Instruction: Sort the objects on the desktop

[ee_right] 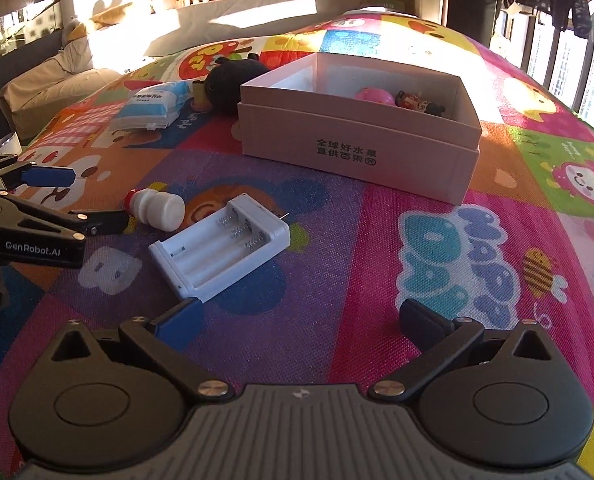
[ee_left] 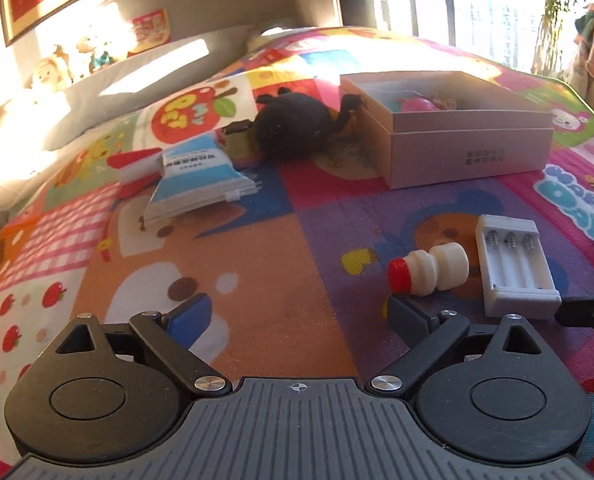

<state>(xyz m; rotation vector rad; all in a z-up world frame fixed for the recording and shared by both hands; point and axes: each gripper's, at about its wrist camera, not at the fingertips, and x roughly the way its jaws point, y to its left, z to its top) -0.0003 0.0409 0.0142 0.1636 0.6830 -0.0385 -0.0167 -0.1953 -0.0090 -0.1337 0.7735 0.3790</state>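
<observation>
Two grippers over the patterned play mat (ee_right: 337,248), both with jaws spread wide and nothing between them. Nearest the right gripper (ee_right: 297,322): a white battery holder (ee_right: 221,242), empty, springs showing, lying flat just ahead of its left finger. Left gripper (ee_left: 299,312) sits low beside a small white bottle with a red cap (ee_left: 429,270); bottle is on its side, cap toward the gripper's right finger, close to it but apparently not touching. Bottle and battery holder lie just beside each other. Farther back, the open cardboard box (ee_right: 353,142) already holds a pink ball (ee_right: 375,96) and a small figurine (ee_right: 419,104). Left of the box: black plush toy (ee_left: 293,124), blue-and-white tissue pack (ee_left: 201,178). Judgement: mid-sort, several items loose; left gripper looks set to take the bottle. Next move calls for shifting right so the bottle lies between the fingers, then closing across its waist.
</observation>
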